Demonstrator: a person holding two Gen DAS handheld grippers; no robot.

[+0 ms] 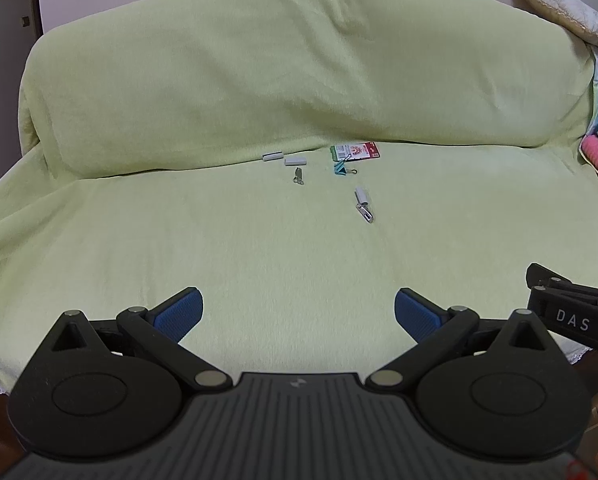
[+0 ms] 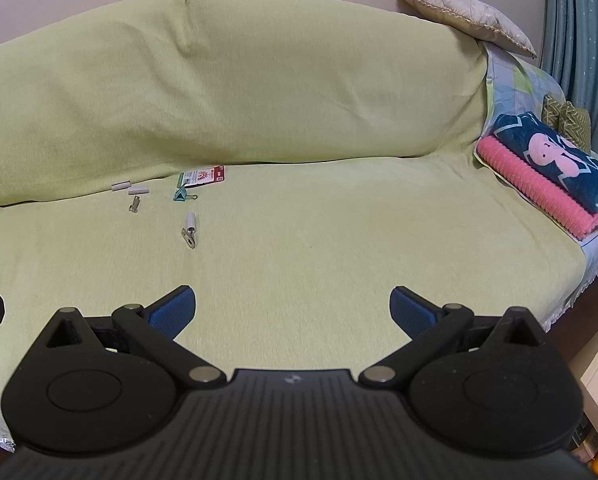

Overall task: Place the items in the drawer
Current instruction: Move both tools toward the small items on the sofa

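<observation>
Over a green-covered sofa [image 1: 259, 240] strewn with small clips [image 1: 345, 168], both grippers' fingers [image 1: 179, 314] [image 2: 413, 310] spread wide, empty.

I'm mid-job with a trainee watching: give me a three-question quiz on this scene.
1. True or false: the left claw is holding an item.
2. What colour is the binder clip? A) teal B) yellow C) black
3. On what do the small items lie?

Key
1. False: both it and the right claw are open and empty.
2. A
3. The green sofa cover, near the red card.
</observation>
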